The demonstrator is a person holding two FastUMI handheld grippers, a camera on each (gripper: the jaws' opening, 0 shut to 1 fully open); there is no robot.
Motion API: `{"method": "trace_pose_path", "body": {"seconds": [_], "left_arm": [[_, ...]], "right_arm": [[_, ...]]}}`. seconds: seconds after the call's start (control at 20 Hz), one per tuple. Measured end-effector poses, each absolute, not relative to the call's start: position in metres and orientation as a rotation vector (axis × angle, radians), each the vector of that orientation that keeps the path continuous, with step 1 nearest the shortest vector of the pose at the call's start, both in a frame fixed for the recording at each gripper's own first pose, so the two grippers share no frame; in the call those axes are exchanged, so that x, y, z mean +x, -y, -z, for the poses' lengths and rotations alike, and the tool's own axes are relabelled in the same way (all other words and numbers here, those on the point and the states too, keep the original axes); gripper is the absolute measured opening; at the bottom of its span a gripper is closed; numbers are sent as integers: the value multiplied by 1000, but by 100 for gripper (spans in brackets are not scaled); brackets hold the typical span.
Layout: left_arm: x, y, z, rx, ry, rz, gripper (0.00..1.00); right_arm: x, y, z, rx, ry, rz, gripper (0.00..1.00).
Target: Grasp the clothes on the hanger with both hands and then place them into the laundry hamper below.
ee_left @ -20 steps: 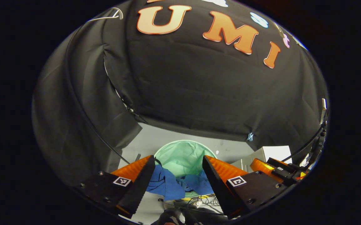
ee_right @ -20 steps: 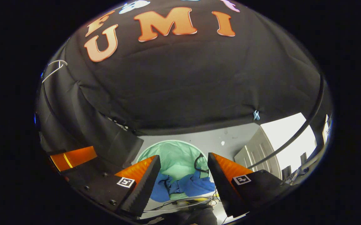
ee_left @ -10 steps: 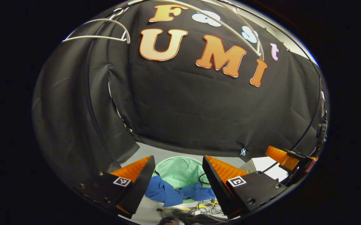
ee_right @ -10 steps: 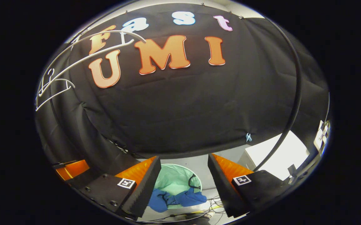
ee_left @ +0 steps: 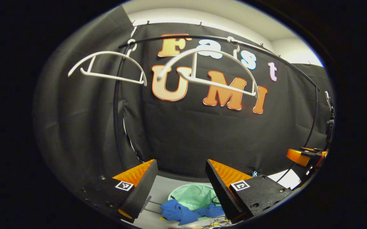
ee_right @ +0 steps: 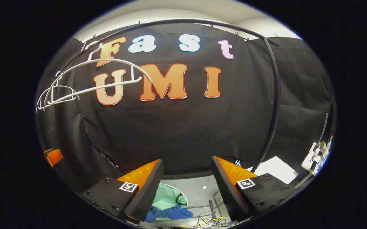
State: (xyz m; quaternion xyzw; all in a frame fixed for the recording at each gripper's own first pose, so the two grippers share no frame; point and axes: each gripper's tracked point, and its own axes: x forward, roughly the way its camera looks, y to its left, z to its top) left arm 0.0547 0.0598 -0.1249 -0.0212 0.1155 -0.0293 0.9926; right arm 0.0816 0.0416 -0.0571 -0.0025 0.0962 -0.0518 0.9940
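Observation:
A blue garment [ee_left: 183, 212] lies draped over the front rim of the mint-green laundry hamper [ee_left: 193, 196] on the floor below. In the right gripper view the same blue garment [ee_right: 170, 213] hangs over the hamper [ee_right: 167, 198]. Two bare white hangers [ee_left: 107, 67] [ee_left: 210, 71] hang from the black rail [ee_left: 275, 52] above. My left gripper [ee_left: 180, 181] is open and holds nothing, well above the hamper. My right gripper [ee_right: 187, 183] is open too, with nothing between its fingers. The right gripper shows far off in the left gripper view [ee_left: 301, 156].
Loose cables [ee_right: 210, 218] lie on the grey floor beside the hamper. A curved black rail post [ee_right: 274, 105] runs down at the right. A white box [ee_right: 274, 168] stands low at the right, and a small shelf with items [ee_right: 318, 154] at the far right.
Both grippers have risen and tilted up from the hamper, staying open. The hamper and blue garment dropped to the bottom of both views, and the hangers and rail came into sight.

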Motion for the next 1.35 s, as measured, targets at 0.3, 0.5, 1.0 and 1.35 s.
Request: {"method": "trace_pose_path", "body": {"seconds": [0.3,0.5,1.0,1.35], "left_arm": [[51,-55,106,-90,-189,48,94],[50,-35,103,-65,-182,71,96],[39,41,89,-69,-178,75,96],[17,91,82,-87,-164,33,94]], "right_arm": [[70,-36,26,7,-116,95,98],[69,-22,20,23,-91,110,98],[41,57,3,22,-58,118,89],[30,86,5,41,-70,27,100]]}}
